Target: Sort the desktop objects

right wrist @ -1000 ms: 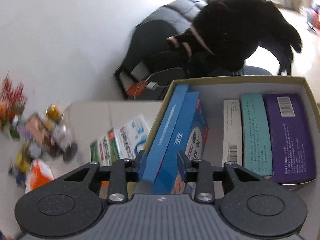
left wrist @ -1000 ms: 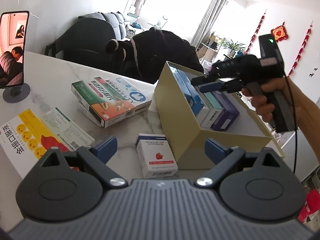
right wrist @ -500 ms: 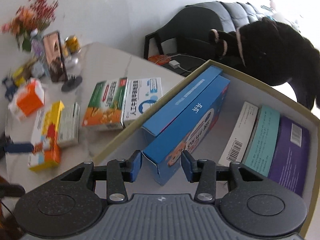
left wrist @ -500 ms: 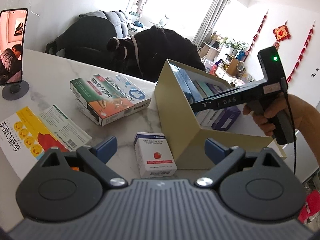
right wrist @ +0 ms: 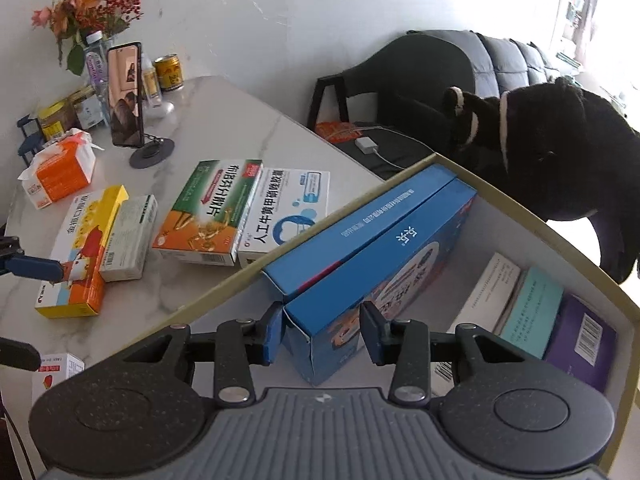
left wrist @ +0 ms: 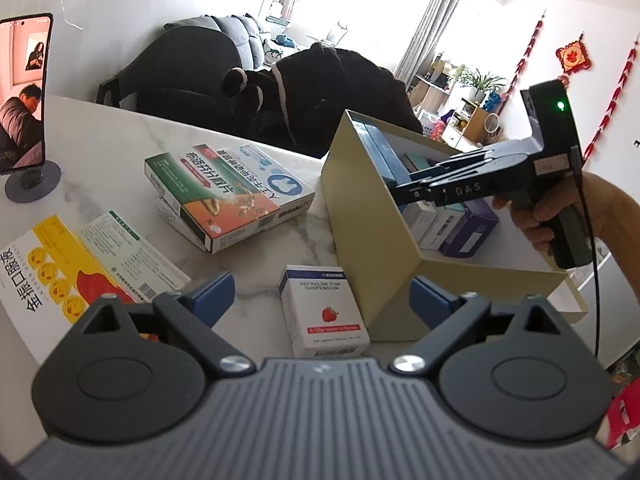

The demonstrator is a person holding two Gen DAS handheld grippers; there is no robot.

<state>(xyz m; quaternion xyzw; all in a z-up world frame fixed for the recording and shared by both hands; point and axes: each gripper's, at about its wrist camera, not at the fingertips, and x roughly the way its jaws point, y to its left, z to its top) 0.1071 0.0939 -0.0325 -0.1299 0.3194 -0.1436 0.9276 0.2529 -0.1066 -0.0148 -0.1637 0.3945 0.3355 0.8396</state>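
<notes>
Medicine boxes are lying scattered on the white marble bench (left wrist: 100, 136), and more are standing on edge inside a tan cardboard box (left wrist: 360, 216) at the bench's right end.

Right claw (right wrist: 321, 333) is reaching into the tan box with fingers spread either side of a blue box (right wrist: 380, 276); pads are sitting close to its end but not visibly pinching it. A second blue box (right wrist: 352, 224) is leaning against it on the left. A white box (right wrist: 486, 294), a teal box (right wrist: 530, 312) and a purple box (right wrist: 580, 344) with a barcode are standing together on the right side of the tan box.

Left claw (left wrist: 322, 300) is hovering over the bench, fingers spread wide, holding nothing. Between them a small white box (left wrist: 322, 310) is lying flat, printed "CEFACLOR FOR SUSPENSION" with a strawberry picture.

On the bench a green-orange box (right wrist: 208, 212) and a white-blue box (right wrist: 286, 210) printed "人工牛黄甲硝唑胶囊" are lying side by side. A yellow box (right wrist: 80, 248) is lying left of them, with a pale green-white box (right wrist: 128, 238) just beside it.

"DAS" is showing on the right claw's body in the left view.
</notes>
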